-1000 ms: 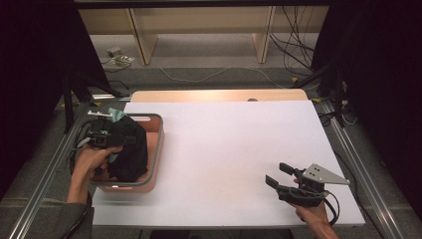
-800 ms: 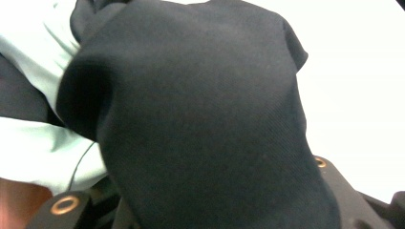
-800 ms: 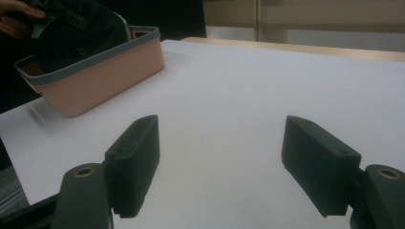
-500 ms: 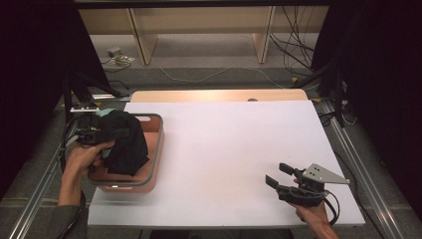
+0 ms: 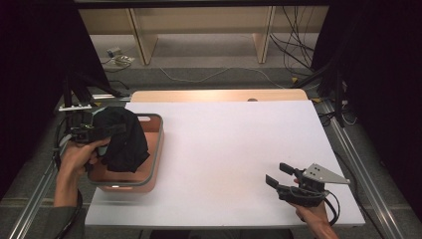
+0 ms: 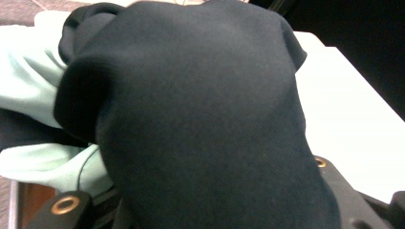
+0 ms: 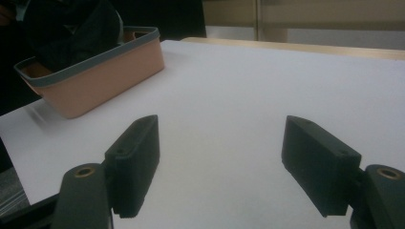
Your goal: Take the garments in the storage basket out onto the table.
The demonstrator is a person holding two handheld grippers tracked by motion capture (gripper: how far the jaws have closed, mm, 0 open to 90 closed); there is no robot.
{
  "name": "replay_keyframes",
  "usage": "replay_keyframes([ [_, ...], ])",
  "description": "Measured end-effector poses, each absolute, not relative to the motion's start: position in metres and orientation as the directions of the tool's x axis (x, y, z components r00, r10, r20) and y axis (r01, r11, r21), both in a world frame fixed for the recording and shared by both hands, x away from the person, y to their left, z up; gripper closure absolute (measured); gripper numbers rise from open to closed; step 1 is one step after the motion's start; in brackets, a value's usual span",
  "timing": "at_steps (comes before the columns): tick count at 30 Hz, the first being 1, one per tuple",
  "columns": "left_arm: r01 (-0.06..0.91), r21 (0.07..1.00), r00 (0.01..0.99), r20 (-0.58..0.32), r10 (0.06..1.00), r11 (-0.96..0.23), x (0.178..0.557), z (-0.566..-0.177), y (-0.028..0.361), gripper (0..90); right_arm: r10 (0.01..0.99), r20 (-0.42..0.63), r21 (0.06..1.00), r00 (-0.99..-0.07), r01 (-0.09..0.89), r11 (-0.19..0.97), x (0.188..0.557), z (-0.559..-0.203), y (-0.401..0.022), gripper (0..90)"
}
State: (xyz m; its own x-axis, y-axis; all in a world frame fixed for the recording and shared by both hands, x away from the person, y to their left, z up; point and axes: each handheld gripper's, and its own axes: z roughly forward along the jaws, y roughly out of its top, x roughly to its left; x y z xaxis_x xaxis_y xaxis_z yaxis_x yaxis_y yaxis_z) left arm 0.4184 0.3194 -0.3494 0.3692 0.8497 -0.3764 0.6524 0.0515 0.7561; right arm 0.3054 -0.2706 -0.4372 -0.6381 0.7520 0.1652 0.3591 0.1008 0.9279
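Observation:
A black garment [image 5: 122, 139] hangs bunched over the left end of a salmon basket with a grey rim [image 5: 155, 149]. My left gripper [image 5: 99, 132] is shut on the garment at the basket's left edge, held by a hand. In the left gripper view the black garment [image 6: 200, 119] drapes over the jaws and hides them, with pale mint cloth [image 6: 28, 86] behind it. My right gripper [image 5: 278, 175] rests low near the table's front right, open, nothing between its fingers. The right gripper view has this open right gripper [image 7: 224, 157] facing the basket [image 7: 95, 76] across bare white table.
The white tabletop [image 5: 239, 144] has a wooden strip [image 5: 219, 94] along its back edge. Metal rails [image 5: 358, 169] run along both sides. Shelf legs and cables [image 5: 298, 55] lie on the floor behind the table.
My left hand has risen and drawn back to the left, lifting the black garment higher out of the basket. The right gripper has stayed still.

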Motion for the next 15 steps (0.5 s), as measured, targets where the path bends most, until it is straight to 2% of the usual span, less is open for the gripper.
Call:
replay_keyframes([
  [15,0.585,0.801,0.422,-0.436,0.795,0.129,0.411,-0.333,0.317,61.1,0.751,0.164,0.929,-0.639,0.356,0.101,0.305,-0.437,-0.270,29.6],
])
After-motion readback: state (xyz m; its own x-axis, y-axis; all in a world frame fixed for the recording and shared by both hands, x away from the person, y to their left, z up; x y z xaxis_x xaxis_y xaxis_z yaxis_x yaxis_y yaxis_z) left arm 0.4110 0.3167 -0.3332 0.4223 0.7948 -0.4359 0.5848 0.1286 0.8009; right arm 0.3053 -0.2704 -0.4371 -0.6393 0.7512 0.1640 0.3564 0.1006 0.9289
